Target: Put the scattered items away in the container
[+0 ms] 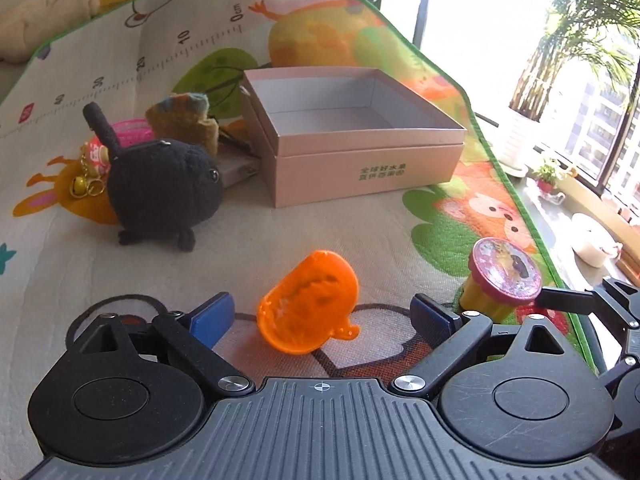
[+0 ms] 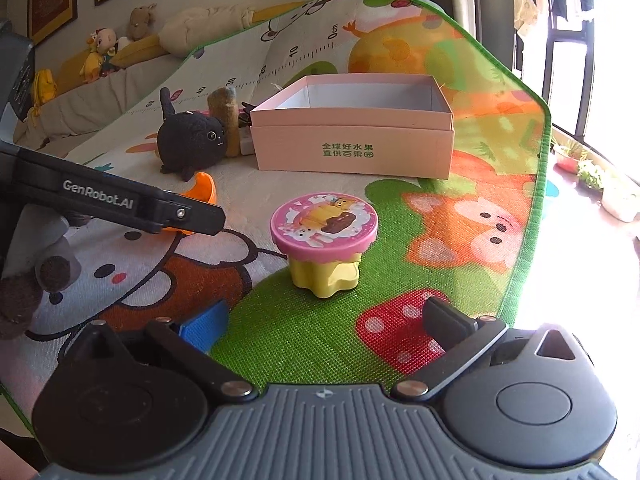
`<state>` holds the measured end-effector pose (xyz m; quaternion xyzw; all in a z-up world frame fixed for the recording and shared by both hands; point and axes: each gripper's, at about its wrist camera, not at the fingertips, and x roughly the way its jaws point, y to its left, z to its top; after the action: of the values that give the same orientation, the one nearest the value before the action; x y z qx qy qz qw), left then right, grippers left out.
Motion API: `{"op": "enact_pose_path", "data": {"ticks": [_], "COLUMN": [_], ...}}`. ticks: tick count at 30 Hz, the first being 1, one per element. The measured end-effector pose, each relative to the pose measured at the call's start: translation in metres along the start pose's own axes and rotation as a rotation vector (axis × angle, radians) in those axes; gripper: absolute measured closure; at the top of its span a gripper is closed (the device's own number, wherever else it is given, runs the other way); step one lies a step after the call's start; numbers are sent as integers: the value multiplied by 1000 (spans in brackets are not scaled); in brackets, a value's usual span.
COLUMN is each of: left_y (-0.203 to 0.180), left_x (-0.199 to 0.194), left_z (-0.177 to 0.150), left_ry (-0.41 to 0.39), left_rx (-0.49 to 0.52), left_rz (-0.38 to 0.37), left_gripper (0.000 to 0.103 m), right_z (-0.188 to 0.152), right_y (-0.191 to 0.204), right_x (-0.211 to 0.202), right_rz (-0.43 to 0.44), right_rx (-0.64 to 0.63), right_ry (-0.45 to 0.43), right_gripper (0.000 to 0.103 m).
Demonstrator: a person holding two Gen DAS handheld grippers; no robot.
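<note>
Two toys are sitting right in front of the fingers, and several more are waiting over by the box.

Starting far left: a keychain charm and a pink tub are peeking out behind the black plush, which is looking soft, light and squashy, so a pinch across its round body should be holding fine. Behind it a brown felt toy is leaning by the box, floppy too by the look of it.

Moving right, the left gripper is hanging with its fingers spread wide and released, nothing pressed between them. The orange mould is lying tilted on the mat just ahead, between the two pads but untouched. It is looking like thin hard plastic, light and slick, so I'd be taking it across the rim.

The pink box is standing open and empty at the middle of the mat, well apart from both grippers.

Further right, the right gripper is also gaping, gripping nothing. The stamp toy is standing upright just ahead: wide pink lid, narrower yellow base. Rigid and top-heavy, I'd guess, so the lid's edge is looking like the grab.

Everything is resting on a woven cartoon play mat, soft, with some give. Sunlit windows and potted plants are filling the right; stuffed toys are lining a ledge at the back left.
</note>
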<state>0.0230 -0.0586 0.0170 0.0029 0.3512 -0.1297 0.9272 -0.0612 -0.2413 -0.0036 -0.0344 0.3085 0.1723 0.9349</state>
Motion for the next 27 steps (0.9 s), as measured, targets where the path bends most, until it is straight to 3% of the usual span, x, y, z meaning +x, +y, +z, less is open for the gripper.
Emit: {"op": "enact_pose_path", "data": {"ticks": [3, 6, 9, 12, 17, 20, 24, 27], "left_y": [-3, -3, 3, 7, 11, 13, 17, 21], "left_x": [8, 7, 3, -5, -15, -17, -17, -17], "left_z": [2, 1, -4, -8, -10, -9, -10, -11], "left_ry": [-16, -18, -12, -11, -12, -16, -3, 10], "left_rx": [-1, 30, 36, 48, 53, 48, 72, 80], "left_rz": [39, 60, 52, 40, 28, 30, 27, 45], "left_gripper": [7, 32, 37, 43, 44, 44, 40, 24], "right_z": [2, 10, 20, 30, 40, 40, 33, 29], "right_y": [1, 0, 2, 5, 10, 9, 7, 6], "right_x": [1, -1, -4, 4, 18, 20, 17, 14], "right_rz": [2, 14, -6, -10, 16, 6, 7, 2], "right_rx": [-21, -39, -67, -100, -139, -135, -131, -133], "right_ry": [12, 2, -63, -58, 4, 21, 39, 37], "right_gripper": [0, 0, 0, 0, 33, 47, 48, 47]}}
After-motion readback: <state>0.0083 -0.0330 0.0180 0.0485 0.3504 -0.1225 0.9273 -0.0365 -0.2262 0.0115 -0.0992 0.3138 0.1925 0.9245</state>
